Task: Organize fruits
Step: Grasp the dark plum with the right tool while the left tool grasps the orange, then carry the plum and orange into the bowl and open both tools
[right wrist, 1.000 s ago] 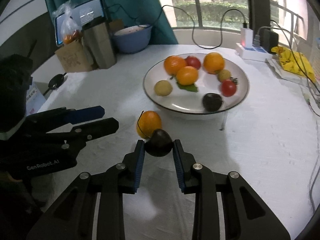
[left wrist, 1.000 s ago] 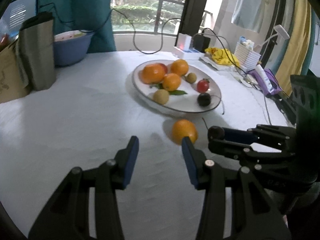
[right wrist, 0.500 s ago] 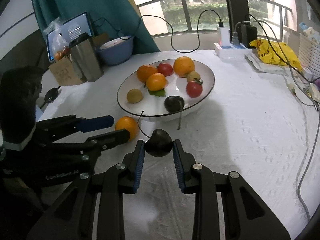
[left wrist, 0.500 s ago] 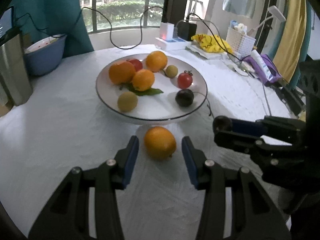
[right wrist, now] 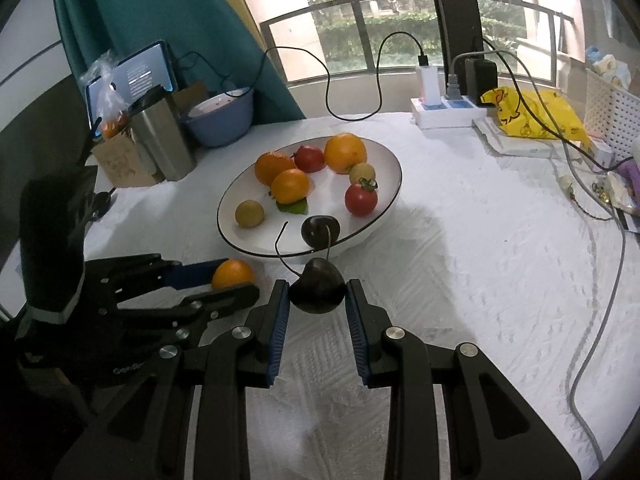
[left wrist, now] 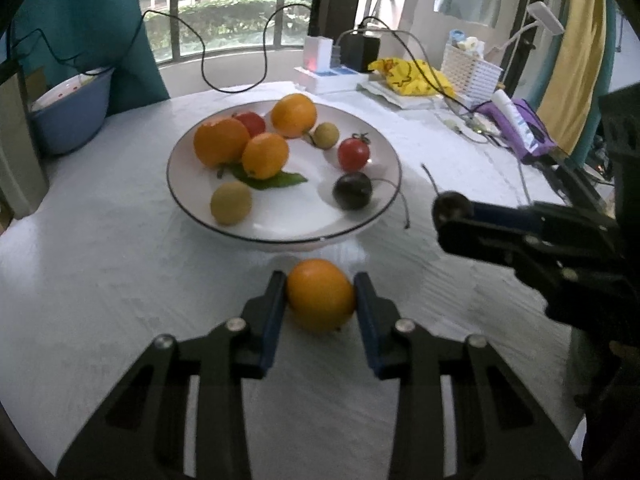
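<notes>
front: plate [left wrist: 390,160] blocks | right: cables [right wrist: 592,264] | left: cloth [left wrist: 100,260] open

Glossy white ceramic plate [left wrist: 384,216], textured white tablecloth [right wrist: 480,280], brushed metal canister [right wrist: 162,140]

Blue bowl [right wrist: 221,122] beside steel canister [right wrist: 162,142], far left of desk [right wrist: 460,264]. White power strip [right wrist: 442,114] near window (chargers plugged in). Yellow bag [right wrist: 536,114] beside white basket [right wrist: 608,114]. Teal curtain [right wrist: 168,12] behind.

Right tongs [right wrist: 317,305] clamp a dark cherry [right wrist: 317,290].
</notes>
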Demonstrator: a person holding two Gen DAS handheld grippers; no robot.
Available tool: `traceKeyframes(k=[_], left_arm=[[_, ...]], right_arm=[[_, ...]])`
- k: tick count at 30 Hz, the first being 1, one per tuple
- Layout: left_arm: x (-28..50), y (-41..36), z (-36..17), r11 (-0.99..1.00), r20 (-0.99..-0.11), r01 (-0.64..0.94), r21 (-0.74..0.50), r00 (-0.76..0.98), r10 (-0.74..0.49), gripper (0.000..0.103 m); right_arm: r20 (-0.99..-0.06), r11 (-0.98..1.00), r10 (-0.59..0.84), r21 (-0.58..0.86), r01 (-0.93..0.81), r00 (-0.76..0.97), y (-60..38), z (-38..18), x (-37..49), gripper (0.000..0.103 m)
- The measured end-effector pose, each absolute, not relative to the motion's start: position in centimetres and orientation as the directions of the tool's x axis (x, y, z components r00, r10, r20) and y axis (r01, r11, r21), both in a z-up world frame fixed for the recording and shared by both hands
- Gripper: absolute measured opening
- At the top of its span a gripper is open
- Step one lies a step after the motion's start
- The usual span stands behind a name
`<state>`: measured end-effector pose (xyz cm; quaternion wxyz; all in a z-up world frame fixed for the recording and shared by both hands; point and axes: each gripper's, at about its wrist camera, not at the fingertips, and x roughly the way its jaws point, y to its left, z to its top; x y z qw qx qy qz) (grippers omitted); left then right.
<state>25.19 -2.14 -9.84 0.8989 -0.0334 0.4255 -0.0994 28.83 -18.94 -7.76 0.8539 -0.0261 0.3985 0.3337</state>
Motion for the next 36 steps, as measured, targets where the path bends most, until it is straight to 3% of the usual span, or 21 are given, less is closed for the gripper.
traceKeyframes(k=[17,36], left_arm=[[25.4,-0.8,-5.9,0.972,-0.676,0.172,-0.158,0.699,-0.234,0.036],[29.2,-0.2,-7.7,0.973,-0.697,0.171,-0.154,0.679,-0.23,0.036]], right_arm=[[-0.686,0.767,0.548,0.184,-0.614,0.479,-17.1,-5.7,30.3,0.031],[-0.697,0.774,0.544,0.2,-0.601,0.468,-14.8,-6.9,34.5,0.031]])
